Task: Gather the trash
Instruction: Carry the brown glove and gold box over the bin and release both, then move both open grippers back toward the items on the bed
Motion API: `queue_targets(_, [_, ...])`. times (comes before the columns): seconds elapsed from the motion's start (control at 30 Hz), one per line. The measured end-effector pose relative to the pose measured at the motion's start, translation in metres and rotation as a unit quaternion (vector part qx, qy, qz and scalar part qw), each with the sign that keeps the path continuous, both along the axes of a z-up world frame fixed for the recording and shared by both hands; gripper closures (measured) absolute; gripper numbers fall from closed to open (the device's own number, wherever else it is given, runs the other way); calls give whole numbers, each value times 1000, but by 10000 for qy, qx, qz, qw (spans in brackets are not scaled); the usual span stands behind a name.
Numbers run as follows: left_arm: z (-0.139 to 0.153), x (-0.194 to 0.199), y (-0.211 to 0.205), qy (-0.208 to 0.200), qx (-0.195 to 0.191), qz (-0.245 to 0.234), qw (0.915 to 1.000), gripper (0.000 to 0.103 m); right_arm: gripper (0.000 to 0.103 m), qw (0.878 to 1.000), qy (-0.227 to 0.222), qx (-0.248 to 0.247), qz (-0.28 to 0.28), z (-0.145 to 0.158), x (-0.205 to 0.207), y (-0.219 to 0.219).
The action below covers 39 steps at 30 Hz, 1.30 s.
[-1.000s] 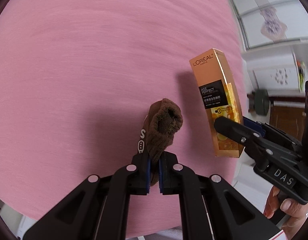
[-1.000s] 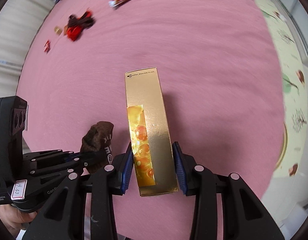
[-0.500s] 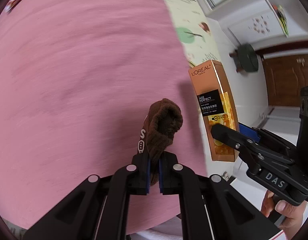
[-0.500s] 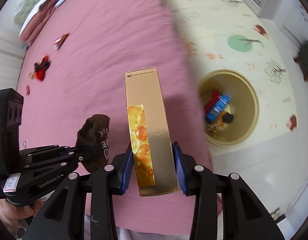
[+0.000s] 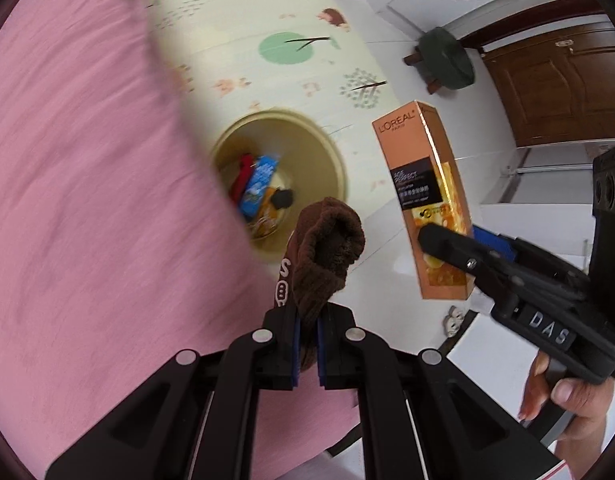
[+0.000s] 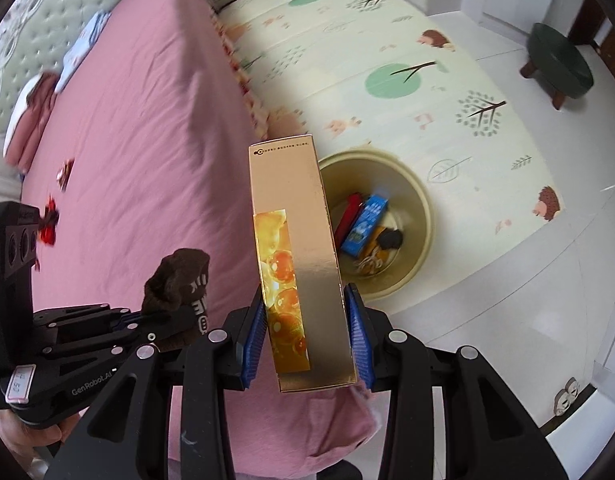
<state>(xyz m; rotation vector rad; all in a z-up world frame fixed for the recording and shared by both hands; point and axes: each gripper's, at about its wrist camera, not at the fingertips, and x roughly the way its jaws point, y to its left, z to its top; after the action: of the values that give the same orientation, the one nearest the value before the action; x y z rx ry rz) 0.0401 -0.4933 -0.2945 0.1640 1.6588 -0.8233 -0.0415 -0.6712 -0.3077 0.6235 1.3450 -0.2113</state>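
Observation:
My left gripper [image 5: 307, 344] is shut on a brown sock [image 5: 323, 252], which sticks up from its blue pads. The same sock [image 6: 179, 276] and left gripper [image 6: 135, 324] show at the lower left of the right wrist view. My right gripper [image 6: 305, 328] is shut on a tall gold carton [image 6: 295, 248], held by its lower end; that carton [image 5: 423, 184] appears in the left wrist view, right of the sock. A beige round bin [image 5: 331, 152] stands on the floor beyond the bed's edge, holding a blue packet, a red item and other trash. The bin [image 6: 419, 200] lies just right of the carton.
The pink bed [image 6: 139, 152] fills the left, with small red wrappers [image 6: 51, 224] and folded clothes [image 6: 31, 120] far off. A patterned play mat [image 6: 387, 40] covers the floor. A dark green stool [image 6: 559, 64] and a brown door [image 5: 563, 88] are further right.
Both grippers have swung with sock and carton from over the bed to its edge. The bin and floor have come into view. Both grips are unchanged.

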Motion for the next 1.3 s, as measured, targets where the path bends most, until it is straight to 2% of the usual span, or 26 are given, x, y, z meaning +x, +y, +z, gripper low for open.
queue_targets(0.03, [1, 2, -11, 2, -75, -15, 10000, 88, 64, 10000, -7, -12, -29, 1, 0, -5])
queue_targets(0.07, [3, 4, -19, -86, -129, -7, 9999, 75, 64, 10000, -22, -52, -65, 3, 0, -12])
queue_targets(0.1, [6, 6, -25, -173, -149, -18, 9997, 39, 57, 9999, -46, -109, -93, 5, 0, -16])
queue_targets(0.13, [9, 9, -32, -280, -186, -18, 9994, 19, 49, 9996, -77, -224, -151, 9, 0, -22])
queue_targets(0.2, [14, 14, -38, -469, -187, -43, 9987, 21, 49, 9993, -101, -296, -199, 11, 0, -28])
queue_targets(0.4, [14, 23, -36, -464, 43, -170, 9988, 21, 49, 9990, 11, -291, -325, 9, 3, -38])
queue_targets(0.8, [20, 33, 1, -416, 79, 52, 9991, 21, 49, 9996, 14, -271, -5, 18, 29, -9])
queue_targets(1.03, [29, 45, 48, -502, 137, 421, 9978, 21, 49, 9990, -65, -251, 358, 32, 51, 28])
queue_targets(1.3, [34, 59, 119, -607, 312, 872, 9939, 21, 49, 9955, -137, -156, 927, 38, 80, 93])
